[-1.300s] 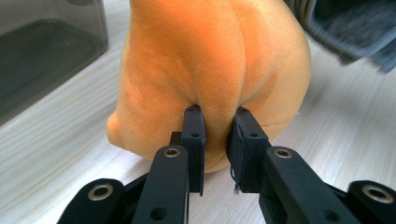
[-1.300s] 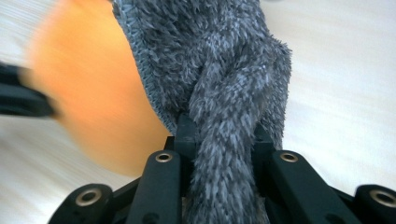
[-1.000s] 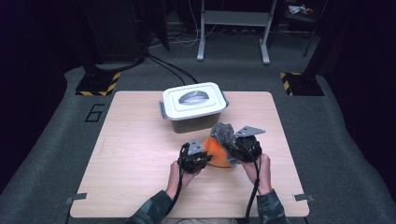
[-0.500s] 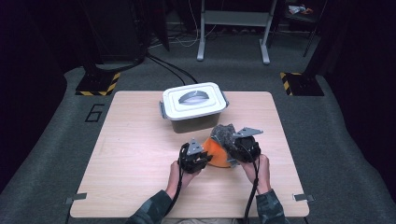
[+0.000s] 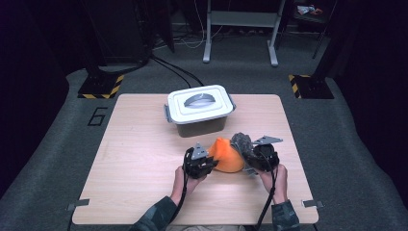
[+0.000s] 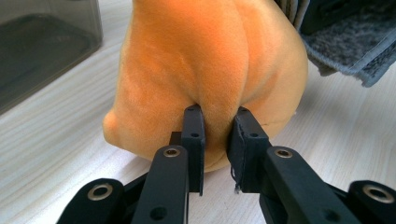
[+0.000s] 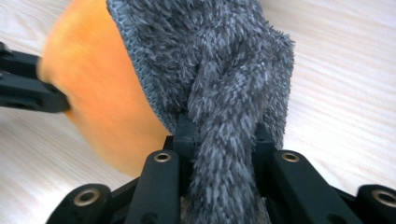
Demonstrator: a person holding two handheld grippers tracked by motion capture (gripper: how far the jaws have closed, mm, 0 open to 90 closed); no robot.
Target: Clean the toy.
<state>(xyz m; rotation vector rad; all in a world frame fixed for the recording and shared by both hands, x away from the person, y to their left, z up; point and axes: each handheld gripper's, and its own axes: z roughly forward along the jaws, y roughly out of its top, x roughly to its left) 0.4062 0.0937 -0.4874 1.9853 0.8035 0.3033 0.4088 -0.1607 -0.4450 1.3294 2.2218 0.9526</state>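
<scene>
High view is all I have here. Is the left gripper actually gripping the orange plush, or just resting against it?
Observer: The left gripper pinches a fold of the orange plush between its jaws.
Operator: And the right gripper?
Observer: The right gripper is shut on a bunched strip of the grey fuzzy cloth.
Operator: Does the cloth touch the plush?
Observer: Yes, its stitched edge lies against the plush's side, above the wooden table.
</scene>
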